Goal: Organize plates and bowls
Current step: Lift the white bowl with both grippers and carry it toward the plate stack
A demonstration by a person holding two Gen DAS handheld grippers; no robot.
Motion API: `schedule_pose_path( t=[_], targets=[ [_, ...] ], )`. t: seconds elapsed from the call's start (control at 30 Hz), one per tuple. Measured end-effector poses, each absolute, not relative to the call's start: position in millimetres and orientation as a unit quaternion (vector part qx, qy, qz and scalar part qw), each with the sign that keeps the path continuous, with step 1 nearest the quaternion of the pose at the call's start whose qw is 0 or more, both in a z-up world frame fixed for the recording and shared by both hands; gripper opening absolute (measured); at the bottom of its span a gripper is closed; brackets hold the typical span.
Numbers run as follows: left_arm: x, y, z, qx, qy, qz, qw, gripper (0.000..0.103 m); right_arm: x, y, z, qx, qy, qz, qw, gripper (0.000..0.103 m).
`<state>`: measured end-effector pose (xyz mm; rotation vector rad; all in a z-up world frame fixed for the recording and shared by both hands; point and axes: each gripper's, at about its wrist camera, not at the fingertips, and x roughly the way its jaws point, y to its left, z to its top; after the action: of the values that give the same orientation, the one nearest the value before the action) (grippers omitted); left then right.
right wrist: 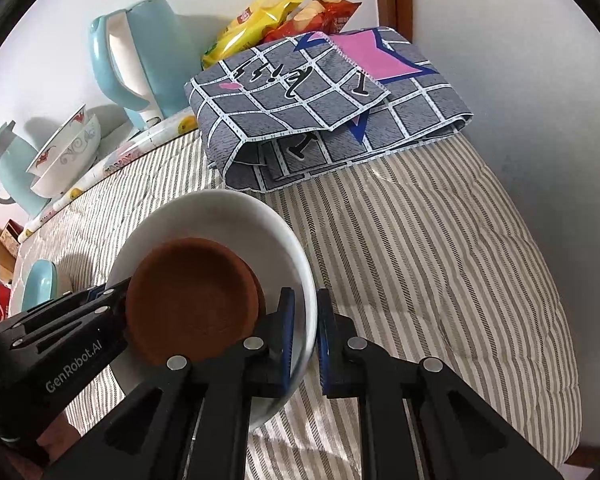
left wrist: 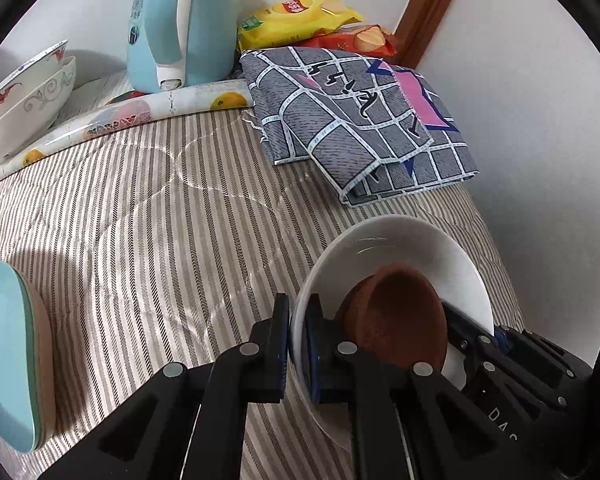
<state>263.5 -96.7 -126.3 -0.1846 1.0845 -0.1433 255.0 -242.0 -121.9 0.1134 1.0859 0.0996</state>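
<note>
Striped bedding [left wrist: 139, 208] is serving as the work area beside a white wall. Both claws are clamping the rim of one white plate [left wrist: 400, 248]: the left claw [left wrist: 297, 344] on its left edge, the right claw [right wrist: 306, 340] on its right edge. A brown saucer [right wrist: 191, 300] is riding inside the plate, near the bed's front. Farther off, patterned bowls [left wrist: 31, 92] are already sitting nested at far left, and teal dishes [left wrist: 7, 352] are lying at near left, so sorting appears partly done.
</note>
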Motion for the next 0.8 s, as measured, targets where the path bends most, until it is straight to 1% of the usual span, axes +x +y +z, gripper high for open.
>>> schedule_pose_path(
  t=[0.8],
  targets=[
    [238.1, -76.8, -81.6, -0.093, 0.481, -0.069, 0.869, 0.008, 231.5, -224.2, -74.8, 0.050, 0.481, 0.054, 0.874, 0.010]
  ],
)
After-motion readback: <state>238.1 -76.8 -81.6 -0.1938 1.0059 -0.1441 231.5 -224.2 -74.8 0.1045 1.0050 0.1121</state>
